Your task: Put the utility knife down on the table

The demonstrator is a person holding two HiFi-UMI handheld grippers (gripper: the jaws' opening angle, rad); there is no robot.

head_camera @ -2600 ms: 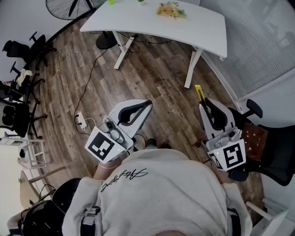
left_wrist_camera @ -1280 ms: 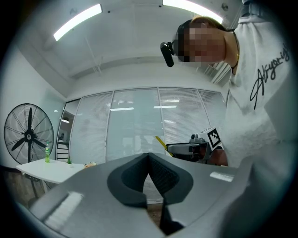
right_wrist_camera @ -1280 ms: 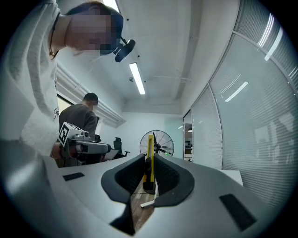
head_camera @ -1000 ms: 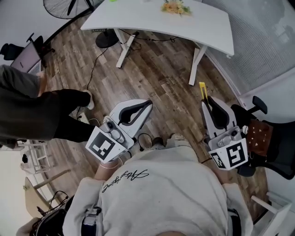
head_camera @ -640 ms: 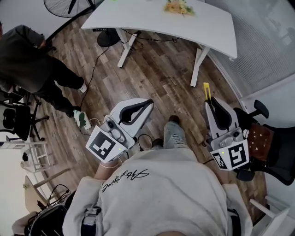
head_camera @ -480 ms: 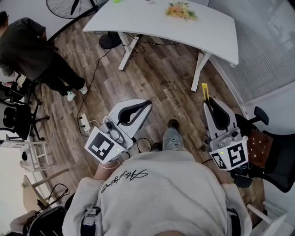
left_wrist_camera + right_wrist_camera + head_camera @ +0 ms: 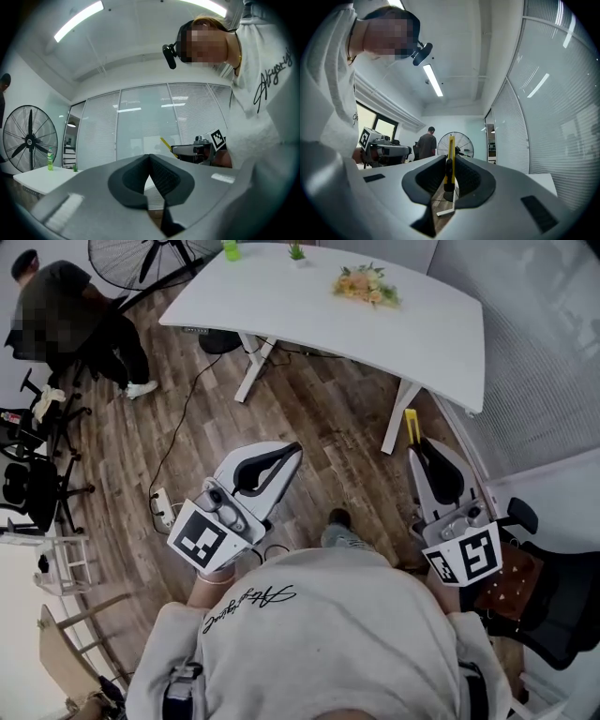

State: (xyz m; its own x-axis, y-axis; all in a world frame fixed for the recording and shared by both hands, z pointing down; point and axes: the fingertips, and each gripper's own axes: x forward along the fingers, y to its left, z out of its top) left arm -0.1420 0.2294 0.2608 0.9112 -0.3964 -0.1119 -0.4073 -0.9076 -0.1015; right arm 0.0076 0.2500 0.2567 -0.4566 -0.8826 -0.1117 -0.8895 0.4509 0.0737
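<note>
A yellow utility knife (image 7: 410, 426) sticks out forward from my right gripper (image 7: 418, 447), whose jaws are shut on its handle; in the right gripper view the knife (image 7: 450, 152) stands upright between the black pads. My left gripper (image 7: 294, 450) is held level at the left, jaws shut together with nothing between them (image 7: 150, 157). Both grippers hang over the wooden floor, short of the white table (image 7: 281, 298). The table's near right corner (image 7: 469, 381) lies just ahead of the knife tip.
On the table lie a flower bunch (image 7: 366, 284) and a green bottle (image 7: 230, 249). A person (image 7: 70, 306) stands at the far left by a fan (image 7: 141, 254) and office chairs (image 7: 33, 493). A power strip (image 7: 159, 507) and cable lie on the floor. A black chair (image 7: 539, 596) stands at my right.
Both grippers have moved forward toward the white table, which now lies closer. The other person has walked off to the far upper left. The knife stays gripped.
</note>
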